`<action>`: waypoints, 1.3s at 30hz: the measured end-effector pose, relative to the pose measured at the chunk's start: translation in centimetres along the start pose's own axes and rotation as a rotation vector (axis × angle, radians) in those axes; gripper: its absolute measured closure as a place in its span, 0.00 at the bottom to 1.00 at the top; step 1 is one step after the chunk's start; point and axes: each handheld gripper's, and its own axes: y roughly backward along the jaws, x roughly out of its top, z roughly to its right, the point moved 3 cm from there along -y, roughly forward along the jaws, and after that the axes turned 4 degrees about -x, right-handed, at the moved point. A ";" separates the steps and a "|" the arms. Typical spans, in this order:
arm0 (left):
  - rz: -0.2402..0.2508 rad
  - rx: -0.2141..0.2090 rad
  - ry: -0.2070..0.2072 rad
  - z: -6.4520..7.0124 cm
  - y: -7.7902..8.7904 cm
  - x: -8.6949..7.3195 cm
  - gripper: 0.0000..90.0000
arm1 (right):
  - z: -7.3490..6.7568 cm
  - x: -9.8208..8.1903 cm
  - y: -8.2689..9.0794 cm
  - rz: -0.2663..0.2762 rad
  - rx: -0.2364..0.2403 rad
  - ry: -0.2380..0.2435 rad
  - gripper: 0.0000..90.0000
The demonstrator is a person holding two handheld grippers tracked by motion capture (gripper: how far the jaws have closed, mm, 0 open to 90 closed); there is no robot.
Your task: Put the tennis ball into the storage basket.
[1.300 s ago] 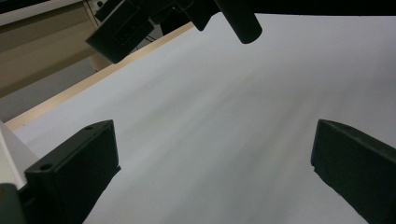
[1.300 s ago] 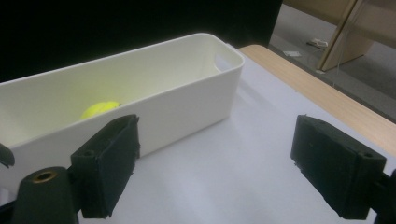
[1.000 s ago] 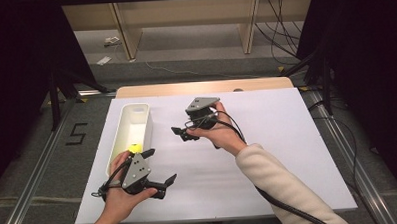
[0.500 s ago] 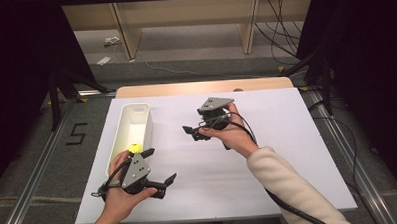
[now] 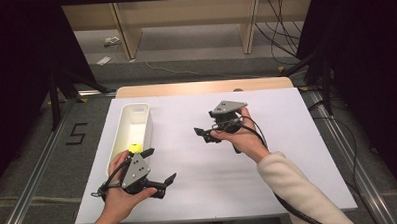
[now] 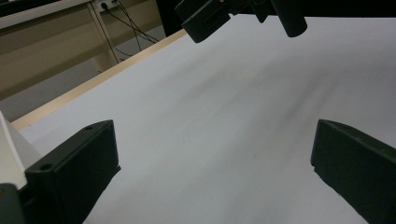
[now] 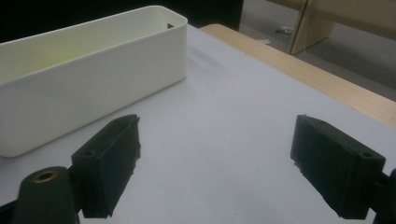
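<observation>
- Yellow object (image 5: 133,148) in the white bin (image 5: 142,110): partly covered by the left gripper (image 5: 160,166); too small to identify in the high view.
- White bin in the left gripper view: cut off at the left edge, a corner alone visible.
- Right gripper (image 6: 243,14) in the left gripper view: cropped by the top edge.
- Bin interior in the right gripper view: hidden behind its near wall.
- Cream sleeve (image 5: 301,188): runs off the bottom edge.
</observation>
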 end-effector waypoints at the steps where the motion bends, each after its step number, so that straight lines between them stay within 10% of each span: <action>1: 0.000 0.000 0.000 0.0 0.0 0.0 0.01 | 0.1 -0.1 0.1 -0.001 -0.001 -0.001 0.18; 39: 0.000 0.005 0.016 -0.2 0.1 -0.1 0.00 | 3.3 -4.7 7.3 -0.010 -0.116 -0.029 0.18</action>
